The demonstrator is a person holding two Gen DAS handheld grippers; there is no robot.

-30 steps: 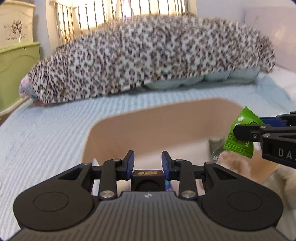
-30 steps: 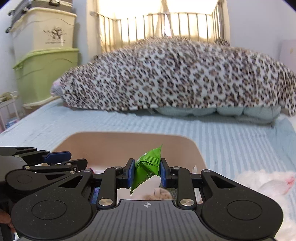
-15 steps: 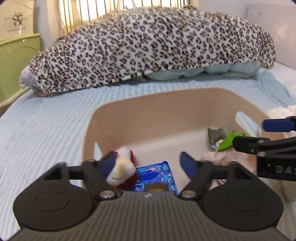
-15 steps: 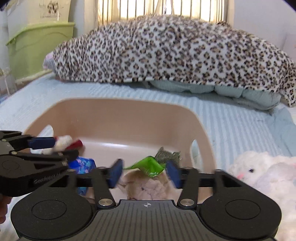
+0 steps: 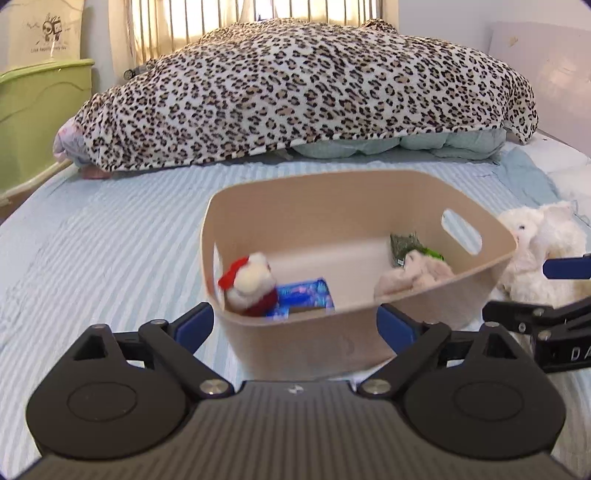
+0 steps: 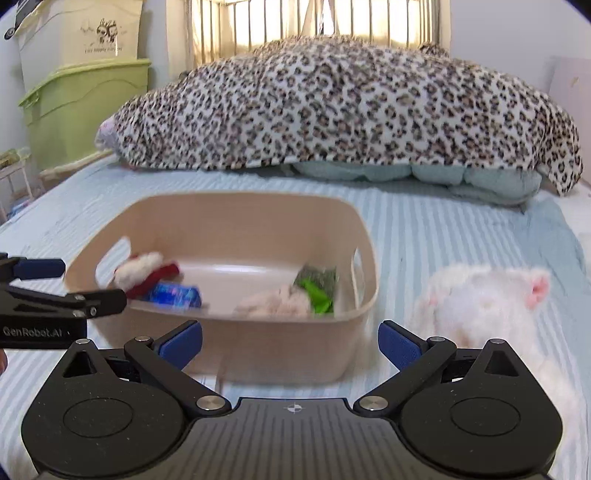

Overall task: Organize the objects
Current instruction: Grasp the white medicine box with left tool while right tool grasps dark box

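Fingers on both your grippers are spread wide and empty now; a second ago your right gripper (image 6: 290, 341) was clenched on the crinkly green snack packet (image 6: 317, 295) and your left gripper (image 5: 293, 325) was closed over the tub, and half a second ago both were letting go; now both have pulled back and up from the beige plastic tub with cut-out handles (image 5: 461, 275); that's two drops done at once!

Look inside from the left wrist view: the small red-and-white Santa plush (image 5: 249, 286) sits against the near left wall, touching the blue printed packet (image 5: 304, 295) beside it; the green packet lies at the right end, on the pale pink fluffy cloth (image 6: 275, 304) and against a dark speckled sachet (image 5: 404, 245); so four or five things are already sorted, I'd judge.

What's left? The white fluffy plush rabbit with pink ears (image 6: 487, 299) lies on the bed just beside the tub's right wall, near your right gripper; that looks like your next pick, and it's soft and bulky, so expect it to squash.

You're working on a bed with a pale blue striped cover (image 5: 110, 240); a leopard-print blanket (image 6: 351, 110) is heaped over bedding at the far end; green and cream storage bins (image 6: 81, 99) are stacked at the left by a bright barred window (image 6: 314, 22).
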